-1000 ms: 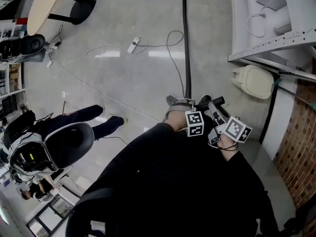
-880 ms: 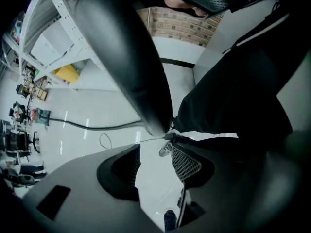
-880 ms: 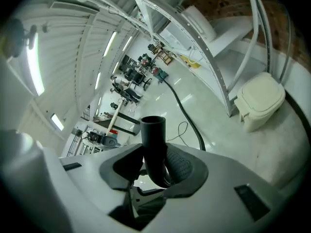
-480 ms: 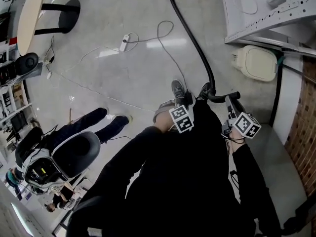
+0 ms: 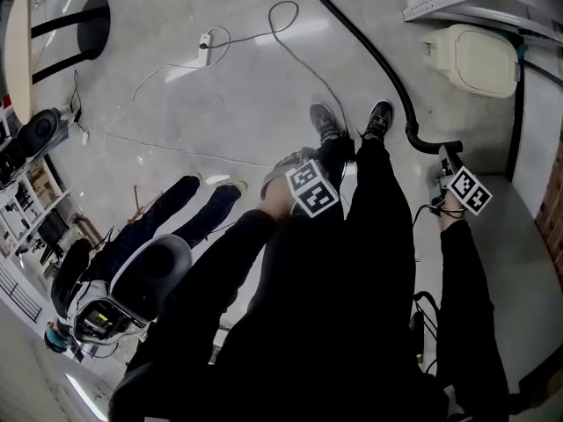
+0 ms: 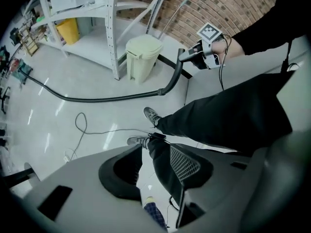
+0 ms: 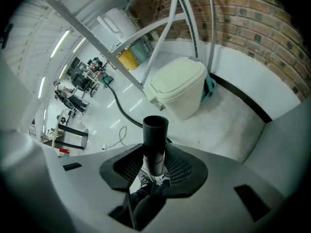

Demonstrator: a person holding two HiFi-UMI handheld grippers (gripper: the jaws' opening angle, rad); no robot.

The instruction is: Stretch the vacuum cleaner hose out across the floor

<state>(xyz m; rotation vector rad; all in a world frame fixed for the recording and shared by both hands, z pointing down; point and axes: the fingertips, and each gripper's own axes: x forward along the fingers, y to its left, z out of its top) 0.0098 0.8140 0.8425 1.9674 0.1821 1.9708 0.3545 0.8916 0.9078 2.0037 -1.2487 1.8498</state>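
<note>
The vacuum cleaner hose (image 7: 155, 130) is clenched at its end between our right gripper's (image 7: 155, 168) jaws; our left gripper's (image 6: 151, 166) jaws, which have just been closing slightly, stand released with nothing between them.

Left gripper (image 5: 297, 167): points steeply down; jaws apart, just been closing slightly, nothing between.
Right gripper (image 5: 449, 158): arm lowered; jaws clamped on hose (image 7: 155, 140).

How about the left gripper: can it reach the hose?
Probably not: the left gripper, jaws just narrowed on nothing, hangs beside the person's legs, which stand between it and the right gripper's hose.
</note>
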